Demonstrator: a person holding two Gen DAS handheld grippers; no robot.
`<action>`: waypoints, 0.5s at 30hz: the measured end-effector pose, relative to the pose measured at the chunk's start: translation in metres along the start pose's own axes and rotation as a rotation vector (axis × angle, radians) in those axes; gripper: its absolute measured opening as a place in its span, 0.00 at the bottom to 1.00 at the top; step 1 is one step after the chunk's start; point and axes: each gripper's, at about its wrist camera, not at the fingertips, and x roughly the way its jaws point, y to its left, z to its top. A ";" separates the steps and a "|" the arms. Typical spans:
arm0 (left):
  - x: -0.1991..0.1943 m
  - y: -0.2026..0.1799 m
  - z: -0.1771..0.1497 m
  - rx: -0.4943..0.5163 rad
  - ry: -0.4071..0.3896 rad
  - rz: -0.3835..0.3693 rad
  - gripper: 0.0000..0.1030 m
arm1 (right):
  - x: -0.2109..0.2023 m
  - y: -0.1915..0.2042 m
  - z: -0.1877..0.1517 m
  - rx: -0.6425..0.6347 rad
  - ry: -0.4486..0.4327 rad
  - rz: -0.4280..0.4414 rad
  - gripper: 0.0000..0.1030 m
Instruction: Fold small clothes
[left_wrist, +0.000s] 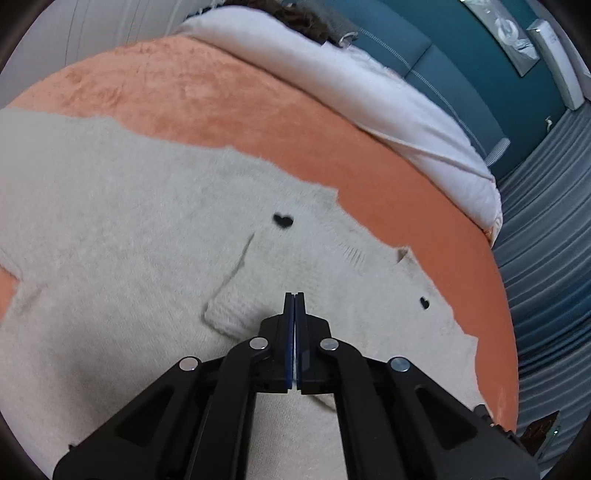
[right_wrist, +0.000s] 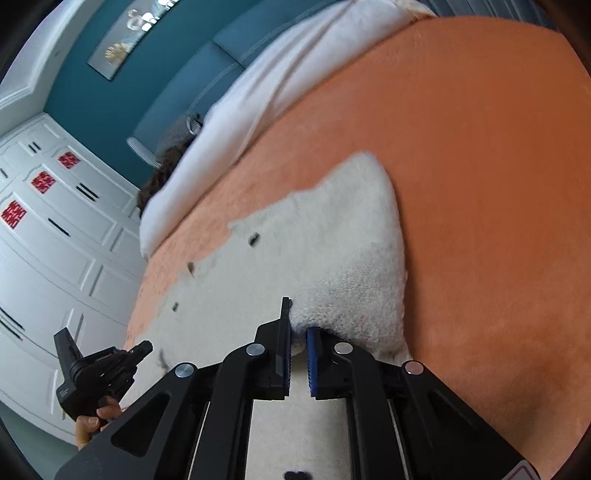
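Note:
A cream fuzzy knit cardigan (left_wrist: 122, 221) with small black heart-shaped buttons (left_wrist: 283, 220) lies spread on an orange blanket (left_wrist: 229, 99). My left gripper (left_wrist: 294, 295) is shut with nothing visible between its pads, hovering over the cardigan near a folded ribbed cuff (left_wrist: 236, 306). In the right wrist view the cardigan (right_wrist: 325, 236) has one sleeve folded over the body. My right gripper (right_wrist: 297, 321) is shut on the knit fabric of that sleeve, which bunches between its blue pads. The left gripper (right_wrist: 96, 373) shows there at lower left, held by a hand.
A white duvet (left_wrist: 369, 88) lies along the far side of the bed against a teal headboard (left_wrist: 461, 74). The bed's edge and grey curtains (left_wrist: 546, 229) are at right. White wardrobe doors (right_wrist: 55, 221) stand beyond the bed.

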 end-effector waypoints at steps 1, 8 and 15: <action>-0.009 -0.001 0.003 0.015 -0.031 -0.011 0.00 | -0.012 0.006 0.003 -0.029 -0.039 0.017 0.07; 0.005 0.026 -0.011 -0.023 0.079 -0.012 0.03 | 0.023 -0.036 -0.015 -0.035 0.104 -0.138 0.07; 0.031 0.016 -0.018 -0.109 0.135 -0.034 0.44 | 0.022 -0.024 -0.018 -0.092 0.084 -0.169 0.10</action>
